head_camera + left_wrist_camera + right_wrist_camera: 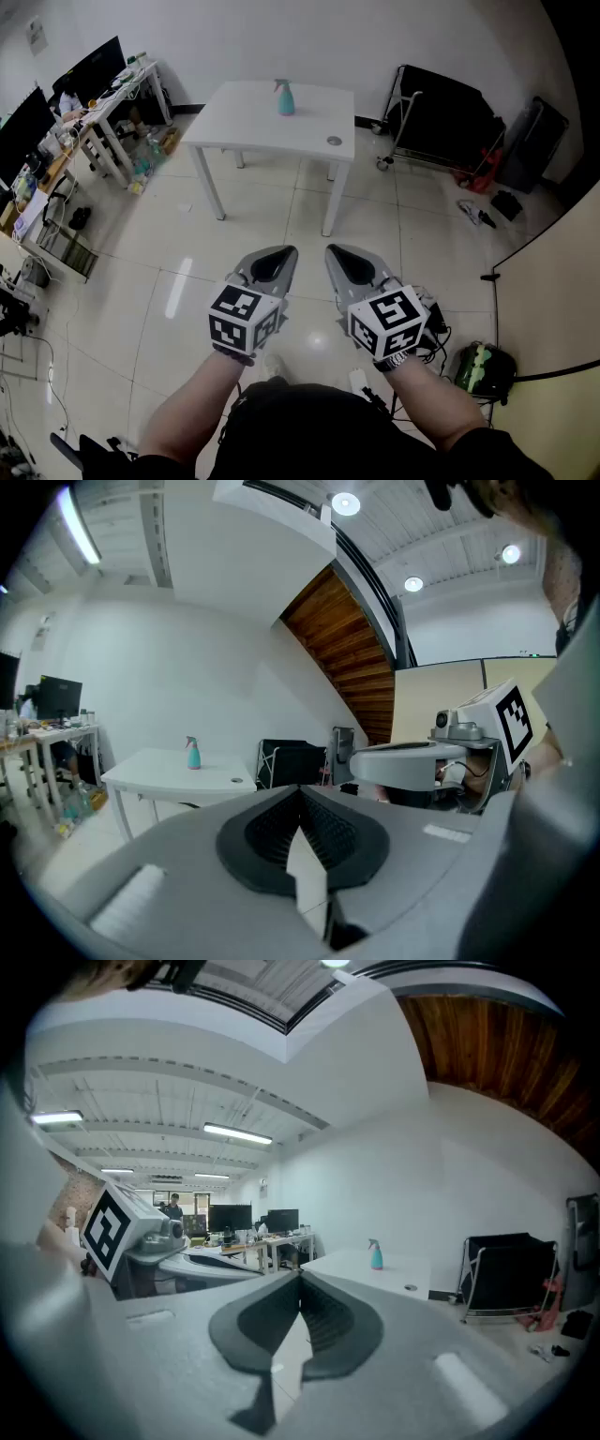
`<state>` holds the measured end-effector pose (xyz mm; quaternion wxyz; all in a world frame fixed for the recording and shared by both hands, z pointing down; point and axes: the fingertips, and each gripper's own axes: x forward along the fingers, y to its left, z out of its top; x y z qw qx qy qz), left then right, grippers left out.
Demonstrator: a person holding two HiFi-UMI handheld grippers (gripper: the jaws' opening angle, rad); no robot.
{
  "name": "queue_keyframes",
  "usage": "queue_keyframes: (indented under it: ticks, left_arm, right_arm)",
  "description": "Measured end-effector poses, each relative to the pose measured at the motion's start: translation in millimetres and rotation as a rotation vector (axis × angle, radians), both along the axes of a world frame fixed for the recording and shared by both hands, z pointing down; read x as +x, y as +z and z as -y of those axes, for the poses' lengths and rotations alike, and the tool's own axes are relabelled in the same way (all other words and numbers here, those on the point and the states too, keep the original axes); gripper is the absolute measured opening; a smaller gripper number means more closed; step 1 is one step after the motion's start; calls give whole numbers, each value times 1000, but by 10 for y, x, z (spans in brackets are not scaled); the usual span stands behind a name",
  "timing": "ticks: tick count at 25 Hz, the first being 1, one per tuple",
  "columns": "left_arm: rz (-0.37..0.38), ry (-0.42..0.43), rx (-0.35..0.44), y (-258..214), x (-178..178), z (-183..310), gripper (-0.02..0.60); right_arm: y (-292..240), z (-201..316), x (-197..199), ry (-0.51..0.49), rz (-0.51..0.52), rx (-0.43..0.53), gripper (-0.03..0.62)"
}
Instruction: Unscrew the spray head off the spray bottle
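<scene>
**Q:** Which step is shown?

**A:** The approach, before any contact. The left gripper [272, 264] has its jaws closed on nothing. The spray bottle [285, 97] stands upright on the white table [239, 127], well apart, head seemingly attached though too small to confirm. The right gripper [352, 264] is likewise closed and empty.

**Q:** And next?

**A:** Walk up and open both grippers: one steadies the body, the other turns the head.

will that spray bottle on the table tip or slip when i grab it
The bottle stands upright on the table, narrow with a head on top, so a high push would probably tip it. It looks like small plastic, likely light; its fill is too far to tell. A round body may spin when twisted.
</scene>
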<state>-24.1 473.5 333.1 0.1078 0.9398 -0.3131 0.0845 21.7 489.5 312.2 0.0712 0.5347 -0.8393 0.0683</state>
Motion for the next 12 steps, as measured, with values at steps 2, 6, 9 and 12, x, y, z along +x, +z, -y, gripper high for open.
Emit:
queue_keyframes:
  ticks: [2, 6, 9, 12]
  left_arm:
    - [-3, 0, 0, -3, -79, 145, 11]
    - [-8, 2, 0, 1, -252, 419, 11]
    - [-10, 10, -6, 36, -378, 580, 11]
    - [-12, 16, -10, 55, -506, 728, 11]
  right_arm:
    - [-10, 145, -91, -2, -5, 1, -9]
    - [-9, 421, -264, 0, -15, -1, -9]
    - [7, 596, -392, 5, -27, -4, -9]
    - [15, 744, -526, 8, -42, -9, -9]
